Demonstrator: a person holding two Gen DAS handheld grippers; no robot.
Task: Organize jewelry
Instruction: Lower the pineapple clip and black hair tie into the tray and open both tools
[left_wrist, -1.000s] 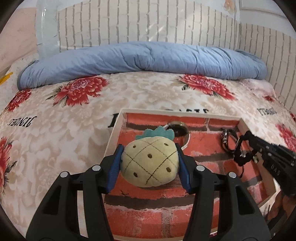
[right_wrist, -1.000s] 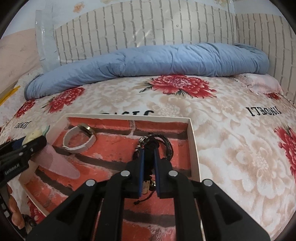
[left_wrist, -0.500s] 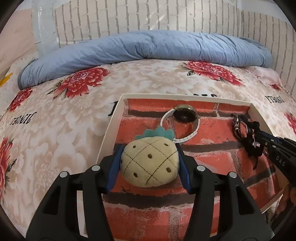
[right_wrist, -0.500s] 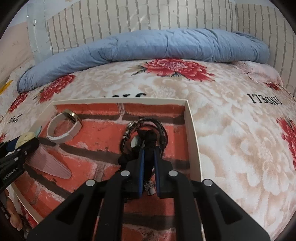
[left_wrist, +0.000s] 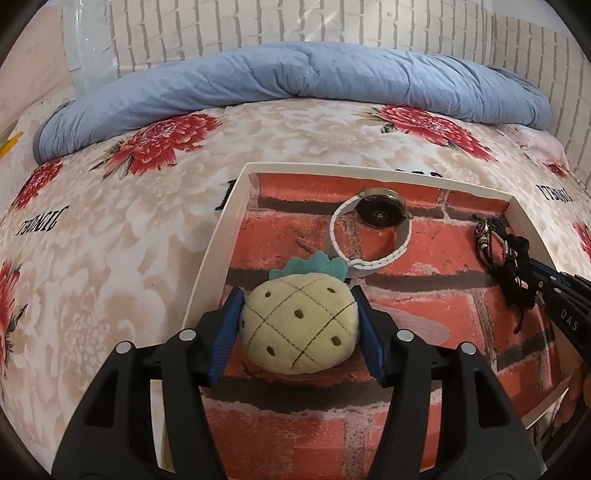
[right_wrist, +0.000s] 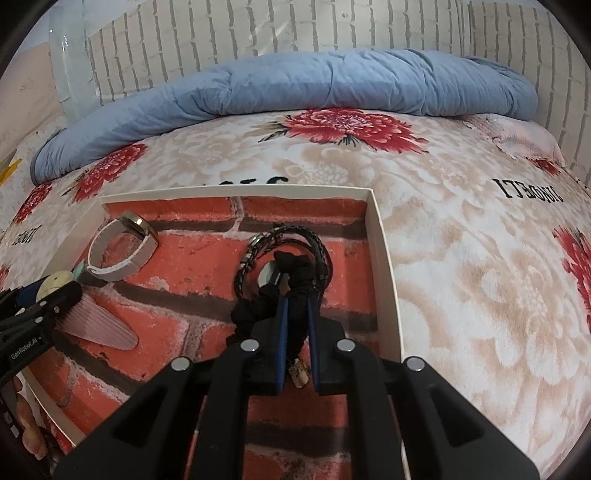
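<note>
A: Where's the left gripper?
B: Its jaws are easing apart around the plush pineapple, near the tray's left edge.
A: And the right gripper?
B: Clamped on the black cord bracelet by the right wall; the white watch lies at the far edge.

Watch and bracelets crowd the tray's far half.

The left gripper has the plush pineapple between its blue pads, low over the brick-print floor of the white tray, and its jaws are opening. Just beyond the green crown lies a white-strapped watch, and at the right the right gripper pinches a black cord bracelet.
</note>
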